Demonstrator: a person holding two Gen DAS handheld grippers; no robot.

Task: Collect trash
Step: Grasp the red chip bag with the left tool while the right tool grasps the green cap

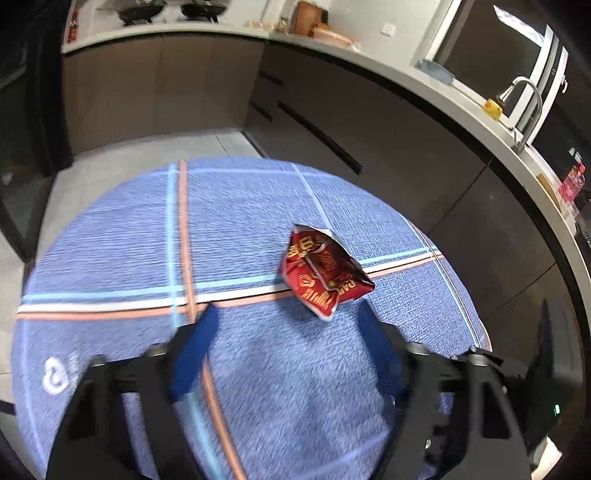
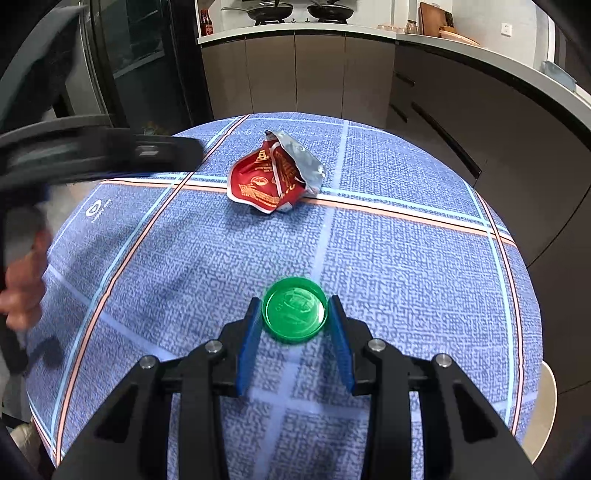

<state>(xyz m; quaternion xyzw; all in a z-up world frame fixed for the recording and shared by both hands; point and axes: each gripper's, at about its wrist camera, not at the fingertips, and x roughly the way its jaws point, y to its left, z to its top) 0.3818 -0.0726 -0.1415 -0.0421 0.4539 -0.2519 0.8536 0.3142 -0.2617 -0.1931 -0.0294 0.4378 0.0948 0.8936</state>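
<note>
A crumpled red snack wrapper (image 1: pixel 323 271) with a silver inside lies on the round table's blue checked cloth (image 1: pixel 258 387); it also shows in the right wrist view (image 2: pixel 275 177). My left gripper (image 1: pixel 288 314) is open and empty, just short of the wrapper, its blue fingers (image 1: pixel 195 350) wide apart. My right gripper (image 2: pixel 293 306) is shut on a green round lid (image 2: pixel 294 314), held between its blue fingers (image 2: pixel 249 343) above the cloth (image 2: pixel 388 277). The left gripper's body (image 2: pixel 92 155) and the hand holding it appear blurred at left in the right wrist view.
An L-shaped kitchen counter (image 1: pixel 369 59) with dark cabinets runs behind the table, with pans on a stove (image 2: pixel 299 13), a tap (image 1: pixel 524 107) and a sink area at right. A tall dark cabinet (image 2: pixel 140 62) stands at left. Grey tile floor (image 1: pixel 147 155) lies between.
</note>
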